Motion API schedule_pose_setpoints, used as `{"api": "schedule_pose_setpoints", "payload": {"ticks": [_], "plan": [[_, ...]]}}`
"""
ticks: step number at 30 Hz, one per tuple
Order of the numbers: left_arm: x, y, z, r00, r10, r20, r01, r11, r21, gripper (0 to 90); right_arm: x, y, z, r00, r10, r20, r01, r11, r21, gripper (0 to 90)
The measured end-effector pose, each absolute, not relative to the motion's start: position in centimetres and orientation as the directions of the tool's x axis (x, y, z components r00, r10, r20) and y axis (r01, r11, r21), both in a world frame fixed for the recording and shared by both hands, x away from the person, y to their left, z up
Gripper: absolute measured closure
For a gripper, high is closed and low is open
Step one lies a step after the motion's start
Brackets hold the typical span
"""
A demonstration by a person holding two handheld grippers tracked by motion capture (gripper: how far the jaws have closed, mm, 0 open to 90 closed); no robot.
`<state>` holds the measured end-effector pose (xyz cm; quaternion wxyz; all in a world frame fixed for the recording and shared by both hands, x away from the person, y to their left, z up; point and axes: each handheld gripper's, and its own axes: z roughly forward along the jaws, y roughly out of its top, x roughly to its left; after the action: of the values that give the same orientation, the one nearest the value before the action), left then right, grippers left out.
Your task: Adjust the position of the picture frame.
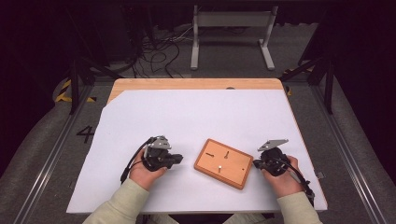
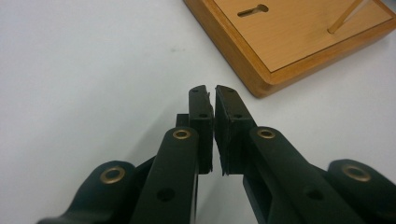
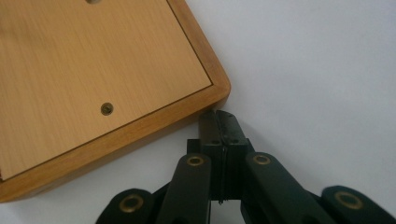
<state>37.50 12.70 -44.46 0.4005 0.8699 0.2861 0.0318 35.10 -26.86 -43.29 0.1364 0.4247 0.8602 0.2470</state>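
Wooden board (image 1: 223, 163) — a shallow, orange-brown tray-like panel with a raised rim — lies flat on the white table cover (image 1: 196, 121), skewed to the table edges, near the person's side and between the two hands. Its recessed face carries a keyhole-shaped slot (image 2: 252, 10), a thin upright peg (image 2: 344, 16) and a small brass screw (image 3: 107, 108). The left gripper (image 2: 214, 91) lies just beside the board, apart from its near corner; its jaws show a narrow gap with nothing between them, so it holds nothing. The right gripper (image 3: 218, 115) has its jaws fully together, empty, with the tips at the board's rounded corner — touching it or a hair short; the right gripper view does not settle which.

Risks, as a judgement: closed tips pressed against a corner would likely push or spin the board across the smooth cover rather than seize it, since no jaw is open wide enough to take the rim. A sideways sweep over the panel could catch and bend the thin peg. With both grippers low, a hasty approach could also jam a tip under the rim and tip the board.

Writing: no brand or label is legible on the board or grippers; a dark "4" (image 1: 86, 134) is marked on the floor left of the table.
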Motion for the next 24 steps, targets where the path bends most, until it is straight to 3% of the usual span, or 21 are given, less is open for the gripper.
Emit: {"api": "schedule_pose_setpoints", "payload": {"ticks": [4,13,22,24], "plan": [[37.2,13.6,-44.5,0.82,0.544,-0.177,0.486,-0.5,0.717,85.8,36.7,-26.2,-43.5,-0.617,0.787,0.014,0.65,0.499,0.572,90.0],[36.4,15.6,-44.6,0.793,0.583,-0.18,0.508,-0.469,0.723,85.4,40.8,-21.4,-43.8,-0.68,0.733,-0.014,0.586,0.555,0.59,90.0],[36.0,17.0,-44.2,0.773,0.615,-0.156,0.497,-0.433,0.752,77.9,40.2,-22.7,-43.1,-0.668,0.743,-0.034,0.539,0.516,0.666,90.0],[35.9,17.4,-43.6,0.768,0.626,-0.138,0.479,-0.418,0.772,75.9,39.5,-23.5,-42.0,-0.685,0.727,-0.049,0.484,0.504,0.716,83.8]]}}
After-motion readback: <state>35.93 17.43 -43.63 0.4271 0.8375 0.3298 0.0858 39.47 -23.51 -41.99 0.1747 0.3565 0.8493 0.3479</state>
